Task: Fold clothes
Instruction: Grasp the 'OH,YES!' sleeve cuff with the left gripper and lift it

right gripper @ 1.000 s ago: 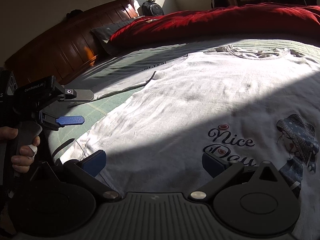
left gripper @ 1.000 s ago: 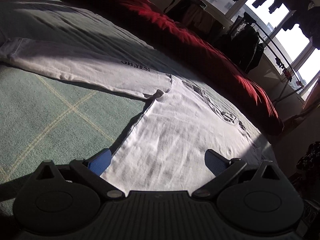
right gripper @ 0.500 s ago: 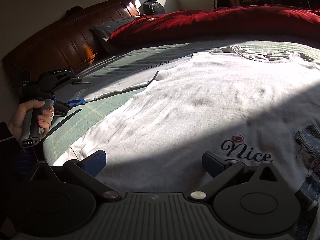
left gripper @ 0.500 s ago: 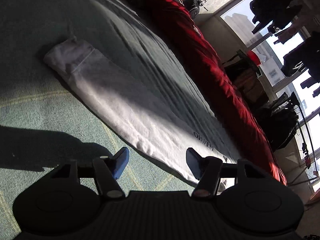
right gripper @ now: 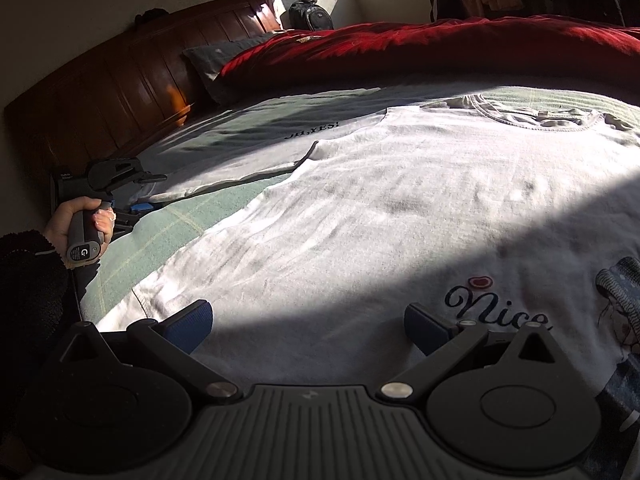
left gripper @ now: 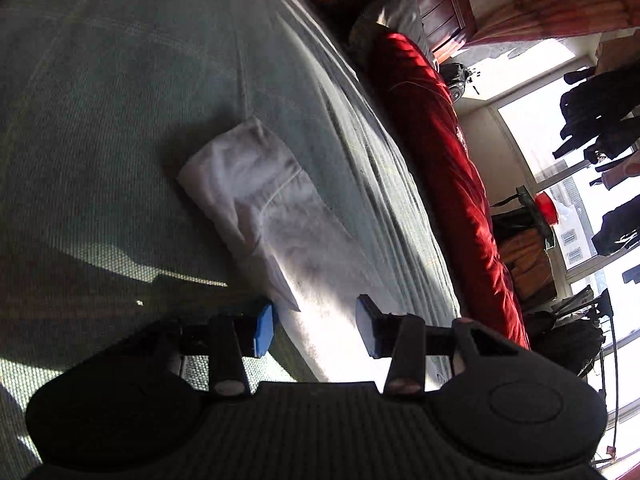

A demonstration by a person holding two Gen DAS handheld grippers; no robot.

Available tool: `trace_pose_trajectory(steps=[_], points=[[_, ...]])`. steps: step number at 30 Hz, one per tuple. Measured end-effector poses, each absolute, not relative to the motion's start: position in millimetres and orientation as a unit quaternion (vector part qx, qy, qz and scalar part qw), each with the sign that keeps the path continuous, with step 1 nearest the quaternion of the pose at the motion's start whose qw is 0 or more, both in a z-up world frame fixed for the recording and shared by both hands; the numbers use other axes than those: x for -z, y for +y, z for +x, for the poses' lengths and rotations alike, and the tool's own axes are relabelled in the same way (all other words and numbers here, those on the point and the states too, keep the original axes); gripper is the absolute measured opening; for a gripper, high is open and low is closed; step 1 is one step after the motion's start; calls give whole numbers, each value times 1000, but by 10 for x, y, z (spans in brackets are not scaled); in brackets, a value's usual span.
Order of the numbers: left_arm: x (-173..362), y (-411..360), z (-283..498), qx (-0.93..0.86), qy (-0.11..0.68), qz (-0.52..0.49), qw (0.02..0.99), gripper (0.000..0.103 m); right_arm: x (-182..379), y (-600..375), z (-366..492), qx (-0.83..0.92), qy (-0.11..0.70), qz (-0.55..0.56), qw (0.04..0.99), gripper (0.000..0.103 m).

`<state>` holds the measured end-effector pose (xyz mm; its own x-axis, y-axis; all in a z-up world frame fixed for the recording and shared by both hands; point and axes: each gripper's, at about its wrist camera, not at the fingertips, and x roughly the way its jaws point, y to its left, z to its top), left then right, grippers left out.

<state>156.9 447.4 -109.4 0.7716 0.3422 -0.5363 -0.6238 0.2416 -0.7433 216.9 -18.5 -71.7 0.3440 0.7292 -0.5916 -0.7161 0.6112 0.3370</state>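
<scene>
We're over the bed now, and the white long-sleeved shirt (right gripper: 400, 216) lies spread flat on the green bedspread (left gripper: 100, 120), front up, collar toward the red duvet (right gripper: 440, 48). Its left sleeve (left gripper: 272, 216) runs out straight toward the wooden headboard (right gripper: 100, 100), cuff end lying flat on the spread.

The left gripper (left gripper: 316, 328) sits low over that sleeve, its jaws closing, with the sleeve's near edge between the 2 blue pads (left gripper: 264, 328). We can't see the pads pressing the cloth yet; there is daylight on fabric between them. From the right wrist view the same gripper (right gripper: 140, 196) is small and half in shadow (its tips are lost against the sleeve), held by a hand (right gripper: 80, 220) in a dark fuzzy sleeve.

The right gripper (right gripper: 308, 326) stands wide over the shirt's lower front, near the hem, and nothing is clamped in it. Whether its pads touch the cloth we can't tell. The printed script reads only "Nice" before the gripper body cuts it off, and the cartoon figure beside it runs out of frame. The shirt's right sleeve is out of view.
</scene>
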Motion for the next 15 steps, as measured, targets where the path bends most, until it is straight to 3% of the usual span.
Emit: trace_pose_trajectory(steps=[15], points=[[1121, 4669, 1649, -330, 116, -509, 786, 44, 757, -158, 2162, -440, 359, 2, 823, 103]])
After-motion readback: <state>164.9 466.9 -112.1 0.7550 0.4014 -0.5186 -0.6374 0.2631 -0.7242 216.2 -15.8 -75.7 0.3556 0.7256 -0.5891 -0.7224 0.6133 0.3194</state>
